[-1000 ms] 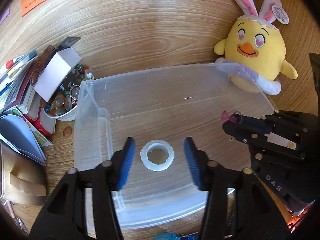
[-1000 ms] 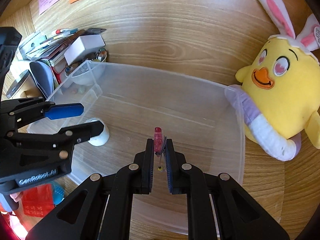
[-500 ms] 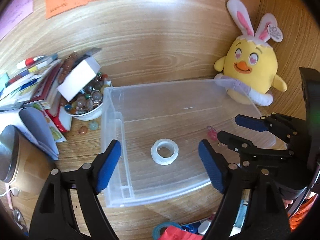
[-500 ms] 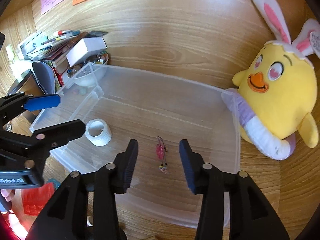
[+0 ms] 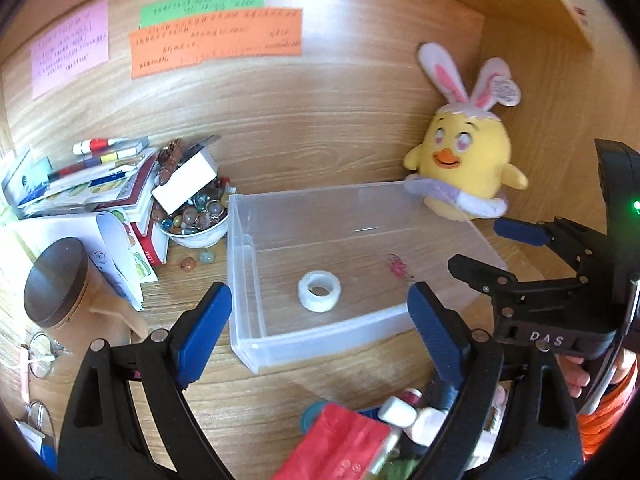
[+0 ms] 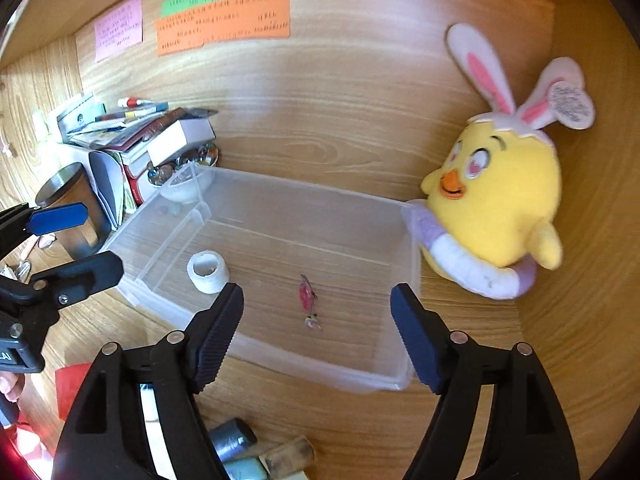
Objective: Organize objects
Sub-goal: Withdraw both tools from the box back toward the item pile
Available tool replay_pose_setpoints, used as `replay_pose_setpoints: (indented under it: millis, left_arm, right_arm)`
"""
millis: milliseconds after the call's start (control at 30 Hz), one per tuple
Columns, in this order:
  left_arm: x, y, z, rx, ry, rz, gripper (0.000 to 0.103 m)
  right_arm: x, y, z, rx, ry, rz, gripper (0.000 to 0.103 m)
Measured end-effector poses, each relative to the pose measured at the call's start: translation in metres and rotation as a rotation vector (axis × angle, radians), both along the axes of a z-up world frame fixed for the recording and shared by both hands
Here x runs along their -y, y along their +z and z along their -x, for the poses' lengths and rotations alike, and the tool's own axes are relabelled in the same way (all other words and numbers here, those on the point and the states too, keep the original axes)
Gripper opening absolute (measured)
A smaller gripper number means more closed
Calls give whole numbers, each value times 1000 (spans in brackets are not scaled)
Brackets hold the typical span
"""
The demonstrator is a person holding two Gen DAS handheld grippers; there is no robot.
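Both grippers, left (image 5: 316,320) and right (image 6: 316,320), are just opening wide, holding nothing; tape roll (image 5: 319,291) and pink charm (image 6: 307,298) are lying at twelve o'clock.

tape roll (image 5: 319,291) left of charm (image 6: 307,300), both in bin (image 6: 288,368)

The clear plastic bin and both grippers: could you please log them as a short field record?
bin: clear plastic bin on the wooden desk
contents: white tape roll; small pink charm, apart
left gripper: open, jaws just widened, holding nothing
right gripper: open, jaws just widened, holding nothing
beside bin: yellow chick plush; bowl of marbles
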State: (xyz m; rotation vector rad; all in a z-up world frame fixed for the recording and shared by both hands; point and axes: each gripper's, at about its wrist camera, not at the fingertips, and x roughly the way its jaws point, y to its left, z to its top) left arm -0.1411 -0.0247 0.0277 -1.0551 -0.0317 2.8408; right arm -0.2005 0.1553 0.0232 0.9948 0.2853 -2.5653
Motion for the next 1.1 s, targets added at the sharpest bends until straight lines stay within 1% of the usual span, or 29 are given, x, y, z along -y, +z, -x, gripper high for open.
replay_pose_setpoints:
  millis: [133, 267, 333, 467, 633, 733, 867, 967, 1100]
  left_arm:
    - [-3, 2, -17, -17, -7, -22, 90]
    - [4, 1, -30, -12, 3, -69, 90]
    - [8, -1, -34, -8, 14, -76, 90]
    - [14, -9, -45, 6, 42, -62, 90]
    - [16, -25, -60, 33, 46, -40, 90]
    - [14, -37, -69, 60, 34, -37, 90]
    - [10, -55, -78, 105, 16, -10, 90]
    - [13, -66, -86, 138, 6, -14, 90]
    - [20, -75, -97, 156, 25, -14, 90]
  right_arm:
    - [-12, 5, -22, -27, -18, 16, 78]
    - [-24, 9, -43, -55, -50, 29, 81]
    - [-32, 11, -54, -65, -65, 45, 82]
    - [-51, 8, -72, -43, -76, 88, 83]
    - [-63, -8, -90, 13, -74, 119, 84]
    - [-59, -16, -99, 22, -55, 107, 84]
    - [-50, -25, -109, 35, -19, 100, 84]
    - [-41, -30, -114, 54, 21, 103, 84]
    - [-26, -35, -119, 60, 69, 89, 84]
